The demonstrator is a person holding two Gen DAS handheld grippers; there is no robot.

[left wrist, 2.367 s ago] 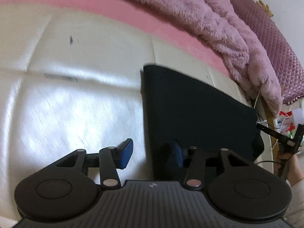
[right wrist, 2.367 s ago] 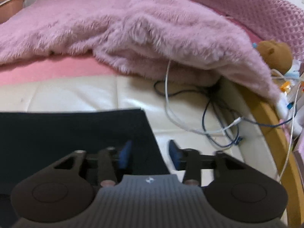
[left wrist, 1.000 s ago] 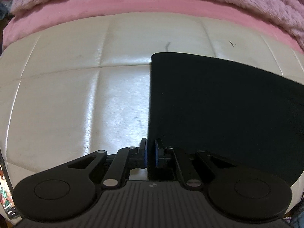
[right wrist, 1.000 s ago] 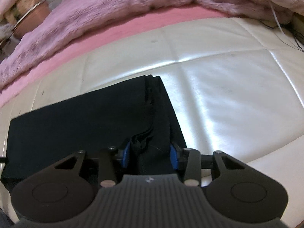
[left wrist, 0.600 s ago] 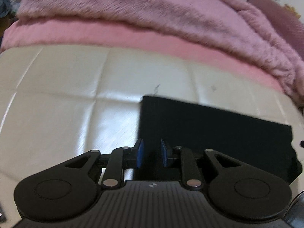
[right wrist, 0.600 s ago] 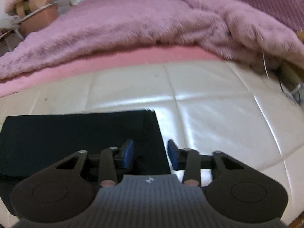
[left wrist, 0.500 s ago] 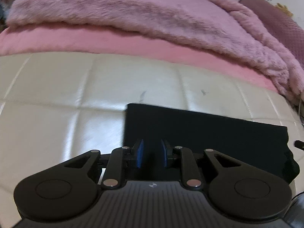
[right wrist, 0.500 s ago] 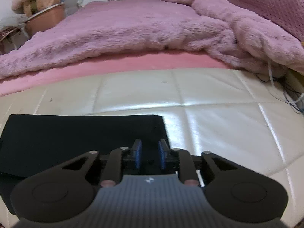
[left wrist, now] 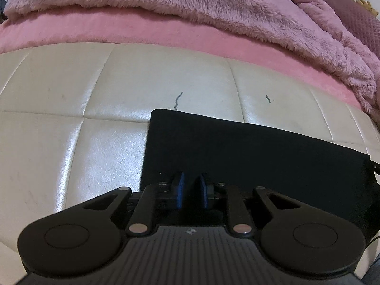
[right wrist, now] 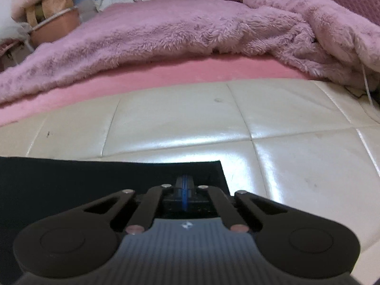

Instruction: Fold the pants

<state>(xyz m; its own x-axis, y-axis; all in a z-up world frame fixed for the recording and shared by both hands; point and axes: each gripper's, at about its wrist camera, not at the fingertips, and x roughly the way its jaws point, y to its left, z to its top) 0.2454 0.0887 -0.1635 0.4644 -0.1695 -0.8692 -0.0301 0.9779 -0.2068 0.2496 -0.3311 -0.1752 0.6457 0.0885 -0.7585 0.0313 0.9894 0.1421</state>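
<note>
The black pants (left wrist: 249, 152) lie folded flat as a dark rectangle on a cream quilted surface (left wrist: 95, 109). My left gripper (left wrist: 192, 191) sits over the pants' near left part, its blue pads a narrow gap apart with nothing visibly between them. In the right wrist view the pants (right wrist: 95, 178) fill the lower left, with their right corner just ahead. My right gripper (right wrist: 185, 191) is over that corner with its blue pads pressed together; whether cloth is pinched between them is hidden.
A fluffy pink blanket (right wrist: 190, 30) and pink sheet (left wrist: 142, 30) border the far side of the cream surface. A basket and clutter (right wrist: 52, 19) stand at the far left. A cable (right wrist: 367, 87) hangs at the right edge.
Both grippers let go of the pants and came back low over them. The right pads have closed fully together. The left pads stay slightly apart and the view has shifted a little right.
</note>
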